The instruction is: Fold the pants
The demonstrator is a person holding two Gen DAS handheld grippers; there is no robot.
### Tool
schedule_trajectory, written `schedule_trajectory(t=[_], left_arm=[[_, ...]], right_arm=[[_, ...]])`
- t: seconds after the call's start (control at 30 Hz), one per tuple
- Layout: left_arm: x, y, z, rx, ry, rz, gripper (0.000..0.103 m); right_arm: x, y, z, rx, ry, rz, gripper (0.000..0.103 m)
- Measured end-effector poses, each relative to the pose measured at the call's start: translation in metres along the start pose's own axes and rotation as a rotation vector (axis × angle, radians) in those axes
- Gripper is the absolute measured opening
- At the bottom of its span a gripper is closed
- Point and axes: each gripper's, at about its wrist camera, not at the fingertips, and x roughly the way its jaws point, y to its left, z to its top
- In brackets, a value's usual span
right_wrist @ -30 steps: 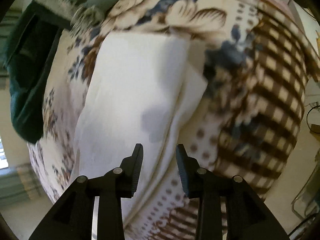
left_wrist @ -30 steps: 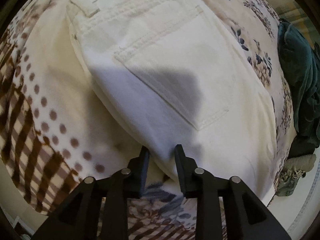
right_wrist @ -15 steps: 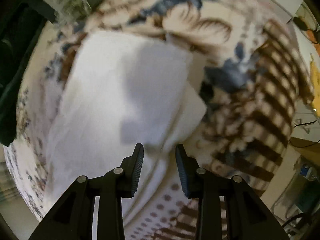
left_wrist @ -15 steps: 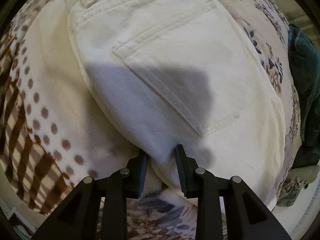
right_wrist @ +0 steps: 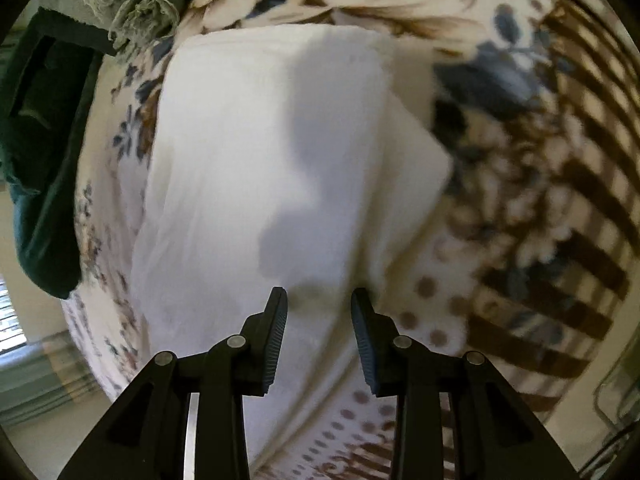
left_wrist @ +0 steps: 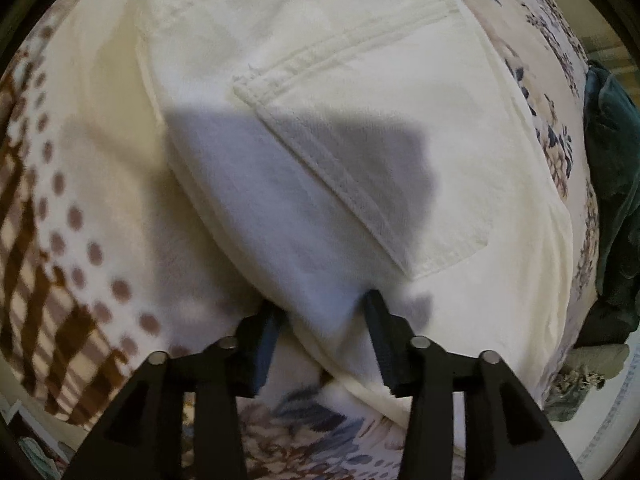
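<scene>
White cotton pants (left_wrist: pixel 320 128) lie folded on a plush blanket (left_wrist: pixel 80 264) patterned with brown checks, brown dots and blue-and-tan flowers. In the left wrist view the seat of the pants faces up, its stitched back pocket (left_wrist: pixel 360 160) in the middle and the rounded folded edge nearest the camera. The black two-finger left gripper (left_wrist: pixel 320 312) points steeply down at that edge; its jaws have just been opening and now stand apart on either side of the fold, seemingly no longer pinching it, though blur leaves some doubt. In the right wrist view, the right gripper (right_wrist: pixel 319 300) hovers over the smooth leg end (right_wrist: pixel 260 184), its jaws partly open and just closing a little, holding nothing. A dark green cloth (right_wrist: pixel 44 128) lies at the far left.
</scene>
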Motion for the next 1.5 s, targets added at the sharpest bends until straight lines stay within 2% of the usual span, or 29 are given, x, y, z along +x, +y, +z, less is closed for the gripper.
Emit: schedule_trajectory(t=[0.03, 0.07, 0.1, 0.2, 0.3, 0.43, 0.5, 0.57, 0.63, 0.7, 0.73, 0.8, 0.83, 0.9, 0.97, 1.03, 1.07, 1.1, 1.13, 1.17, 1.2, 1.27, 1.3, 1.33, 1.37, 1.43, 1.5], left_arm=[[0.002, 0.000, 0.001, -0.001, 0.002, -0.002, 0.041], [0.002, 0.000, 0.001, -0.003, -0.006, -0.003, 0.041], [0.001, -0.001, 0.000, -0.002, -0.016, -0.004, 0.040], [-0.011, -0.005, -0.004, 0.027, -0.083, 0.005, 0.018], [-0.026, -0.005, -0.011, 0.029, -0.121, -0.019, 0.011], [-0.042, -0.002, -0.012, 0.047, -0.128, -0.043, 0.011], [-0.037, 0.001, -0.008, 0.057, -0.114, -0.033, 0.011], [-0.032, 0.005, -0.006, 0.037, -0.097, -0.030, 0.011], [-0.032, 0.003, -0.002, 0.020, -0.089, -0.034, 0.011], [-0.034, 0.000, -0.004, 0.034, -0.092, -0.030, 0.012], [-0.033, -0.001, -0.004, 0.046, -0.087, -0.028, 0.015], [-0.033, 0.001, -0.004, 0.064, -0.069, -0.019, 0.017], [-0.033, -0.001, -0.004, 0.068, -0.058, -0.015, 0.018], [-0.035, -0.004, -0.007, 0.083, -0.035, 0.017, 0.022], [-0.042, -0.009, -0.014, 0.104, -0.030, 0.056, 0.031], [-0.051, -0.019, -0.028, 0.155, -0.041, 0.088, 0.059], [-0.055, -0.027, -0.036, 0.190, -0.051, 0.089, 0.065], [-0.058, -0.038, -0.047, 0.238, -0.058, 0.090, 0.078], [-0.057, -0.050, -0.057, 0.287, -0.057, 0.092, 0.084], [-0.053, -0.065, -0.069, 0.355, -0.051, 0.096, 0.088], [-0.048, -0.076, -0.078, 0.399, -0.042, 0.098, 0.088], [-0.031, -0.097, -0.098, 0.471, -0.001, 0.087, 0.088], [-0.018, -0.107, -0.110, 0.502, 0.028, 0.089, 0.088], [-0.010, -0.113, -0.119, 0.520, 0.049, 0.092, 0.088], [0.001, -0.118, -0.129, 0.538, 0.073, 0.094, 0.088], [0.018, -0.122, -0.147, 0.563, 0.097, 0.120, 0.088], [0.035, -0.119, -0.159, 0.571, 0.119, 0.146, 0.088]], right_arm=[[0.000, 0.001, -0.003, -0.003, -0.019, 0.014, 0.009], [-0.001, 0.005, -0.003, -0.012, -0.048, -0.006, 0.007], [-0.002, 0.010, -0.005, -0.027, -0.063, -0.014, 0.007], [-0.019, 0.029, -0.014, -0.102, -0.120, -0.056, 0.006], [-0.048, 0.036, -0.025, -0.127, -0.148, -0.055, 0.006], [-0.065, 0.029, -0.032, -0.134, -0.136, -0.045, 0.006], [-0.056, 0.026, -0.031, -0.157, -0.121, -0.093, 0.006], [-0.044, 0.014, -0.029, -0.112, -0.096, -0.119, 0.006], [-0.039, 0.005, -0.027, -0.077, -0.090, -0.123, 0.006], [-0.032, 0.006, -0.025, -0.109, -0.079, -0.124, 0.007], [-0.029, 0.005, -0.023, -0.117, -0.059, -0.127, 0.012], [-0.023, -0.001, -0.019, -0.109, -0.020, -0.096, 0.016], [-0.025, -0.005, -0.017, -0.109, -0.021, -0.097, 0.031], [-0.037, -0.013, -0.015, -0.087, -0.061, -0.099, 0.042], [-0.046, -0.020, -0.010, -0.060, -0.093, -0.081, 0.043], [-0.048, -0.029, -0.001, -0.027, -0.107, -0.063, 0.048], [-0.045, -0.035, 0.006, -0.006, -0.104, -0.047, 0.051], [-0.041, -0.041, 0.012, 0.010, -0.095, -0.018, 0.059], [-0.032, -0.045, 0.018, 0.027, -0.072, 0.020, 0.064], [-0.021, -0.050, 0.024, 0.044, -0.048, 0.064, 0.064], [-0.013, -0.051, 0.028, 0.049, -0.035, 0.105, 0.065], [-0.006, -0.045, 0.031, 0.014, -0.060, 0.139, 0.064], [-0.009, -0.037, 0.030, -0.028, -0.093, 0.169, 0.053], [-0.013, -0.029, 0.029, -0.070, -0.128, 0.180, 0.032], [-0.018, -0.024, 0.029, -0.094, -0.156, 0.198, 0.025], [-0.020, -0.024, 0.032, -0.076, -0.179, 0.239, 0.024], [-0.012, -0.028, 0.037, -0.077, -0.168, 0.251, 0.027]])
